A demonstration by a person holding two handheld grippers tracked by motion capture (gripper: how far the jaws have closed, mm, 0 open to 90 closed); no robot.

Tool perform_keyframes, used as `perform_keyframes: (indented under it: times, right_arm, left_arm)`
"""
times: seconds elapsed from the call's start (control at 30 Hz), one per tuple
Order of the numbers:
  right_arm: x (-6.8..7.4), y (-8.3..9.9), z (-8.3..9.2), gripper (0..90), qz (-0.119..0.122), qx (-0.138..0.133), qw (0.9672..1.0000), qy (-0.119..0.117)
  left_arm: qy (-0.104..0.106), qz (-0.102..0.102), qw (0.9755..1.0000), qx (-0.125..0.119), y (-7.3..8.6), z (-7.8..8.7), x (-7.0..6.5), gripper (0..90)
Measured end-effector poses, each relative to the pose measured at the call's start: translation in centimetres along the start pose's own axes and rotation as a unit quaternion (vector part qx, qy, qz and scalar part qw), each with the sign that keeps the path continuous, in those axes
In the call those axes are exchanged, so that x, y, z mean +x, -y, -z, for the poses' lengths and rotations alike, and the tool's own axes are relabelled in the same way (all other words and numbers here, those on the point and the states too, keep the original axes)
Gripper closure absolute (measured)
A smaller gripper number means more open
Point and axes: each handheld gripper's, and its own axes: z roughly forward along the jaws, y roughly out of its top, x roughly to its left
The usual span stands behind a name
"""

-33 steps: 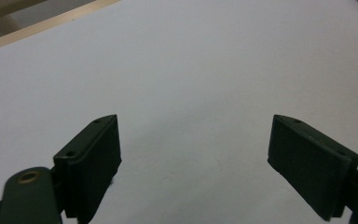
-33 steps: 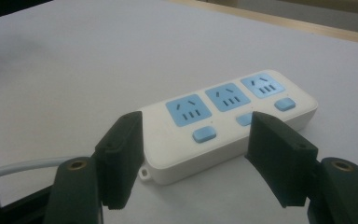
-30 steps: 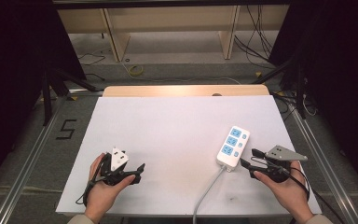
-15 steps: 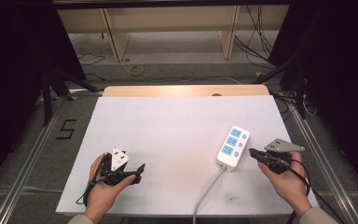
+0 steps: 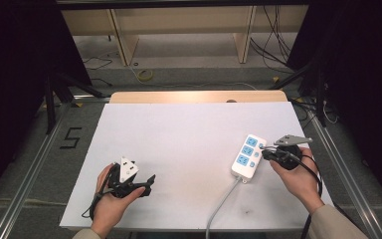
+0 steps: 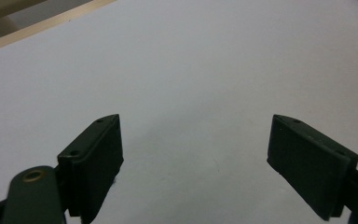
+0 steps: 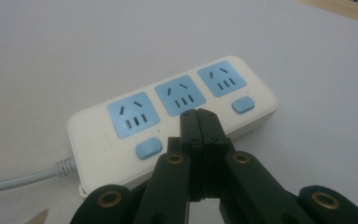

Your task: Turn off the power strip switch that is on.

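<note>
The right gripper (image 5: 264,151), held in the person's right hand (image 5: 294,174) at the right side of the table, has its two black jaws pressed flat together with nothing between them; they have just closed. Its tip sits at the right long edge of a white power strip (image 5: 248,157), over the row of small blue switches. In the right gripper view the closed jaws point at the middle switch of the power strip (image 7: 177,116), which has three blue sockets in a line. A grey cord (image 5: 218,211) runs from the strip's near end toward the person. Well apart, at the table's near left, the left hand (image 5: 110,201) holds the left gripper (image 5: 151,180), jaws spread wide and empty above the bare white table (image 5: 179,134).
</note>
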Motion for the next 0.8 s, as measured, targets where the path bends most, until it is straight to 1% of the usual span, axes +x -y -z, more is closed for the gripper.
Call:
perform_keyframes:
  times: [0.03,0.23,0.3,0.33,0.4,0.57,0.73,0.8]
  right_arm:
    - [-0.1,-0.2,-0.2,90.0,-0.004,0.006,1.0,-0.003]
    - [-0.3,-1.2,-1.2,90.0,-0.006,0.024,0.9997,-0.006]
    - [-0.3,-1.5,-1.6,90.0,-0.009,0.033,0.9994,-0.009]
    - [-0.2,-1.6,-1.9,90.0,-0.01,0.042,0.999,-0.01]
    - [-0.2,-1.9,-2.2,90.0,-0.009,0.052,0.9986,-0.01]
    - [-0.3,-2.6,-2.8,90.0,-0.015,0.065,0.9978,-0.005]
    - [-0.6,-2.7,-3.5,90.0,-0.02,0.087,0.996,0.0]
    - [-0.7,-2.8,-3.7,90.0,-0.023,0.091,0.9956,-0.002]
  left_arm:
    - [0.001,0.001,1.0,0.0,0.0,0.0,0.0,17.7]
    - [0.0,0.0,1.0,-0.001,0.0,0.0,0.0,17.8]
    - [-0.001,-0.001,1.0,-0.002,0.0,0.0,0.0,17.8]
    - [-0.001,-0.001,1.0,-0.001,0.0,0.0,0.0,17.9]
    - [-0.002,-0.001,1.0,-0.001,0.0,0.0,0.0,17.9]
    - [-0.004,-0.004,1.0,0.0,0.0,0.0,0.0,18.0]
    - [-0.006,-0.004,1.0,0.002,0.0,-0.1,0.0,18.1]
    - [-0.005,-0.004,1.0,0.002,0.0,-0.1,0.0,18.2]
